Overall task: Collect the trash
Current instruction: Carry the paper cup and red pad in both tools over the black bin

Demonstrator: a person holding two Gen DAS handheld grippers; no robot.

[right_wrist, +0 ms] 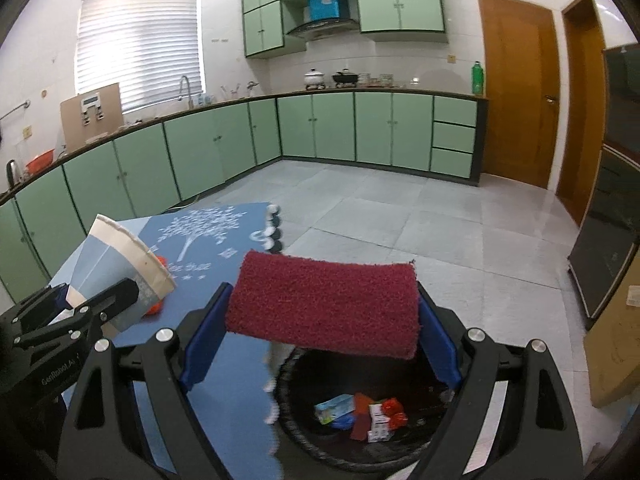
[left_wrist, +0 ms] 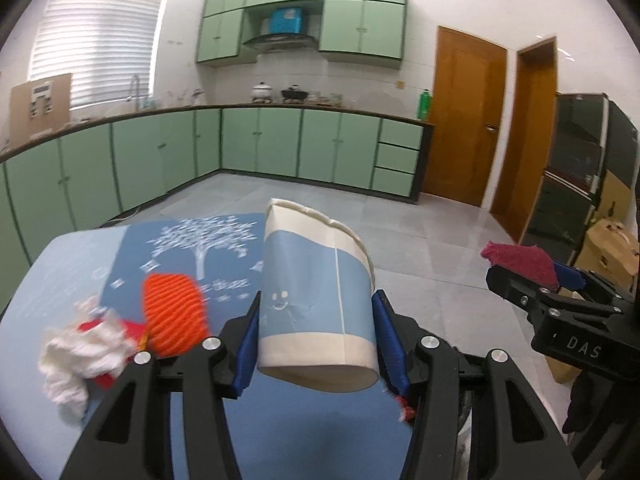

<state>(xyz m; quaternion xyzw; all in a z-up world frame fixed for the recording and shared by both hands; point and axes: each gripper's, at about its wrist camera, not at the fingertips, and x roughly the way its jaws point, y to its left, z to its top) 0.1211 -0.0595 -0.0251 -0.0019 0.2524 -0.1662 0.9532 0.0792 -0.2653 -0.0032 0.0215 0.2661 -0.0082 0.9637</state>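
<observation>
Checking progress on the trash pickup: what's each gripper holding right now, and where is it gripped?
Left gripper pinches the paper cup by its side walls near the base. Right gripper clamps the red scouring pad by its two ends.

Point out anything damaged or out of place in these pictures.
The paper cup gripped by the left tongs is damaged: its rim is crushed out of round and its side creased. The red scouring pad in the right tongs looks intact, held above the bin.
</observation>
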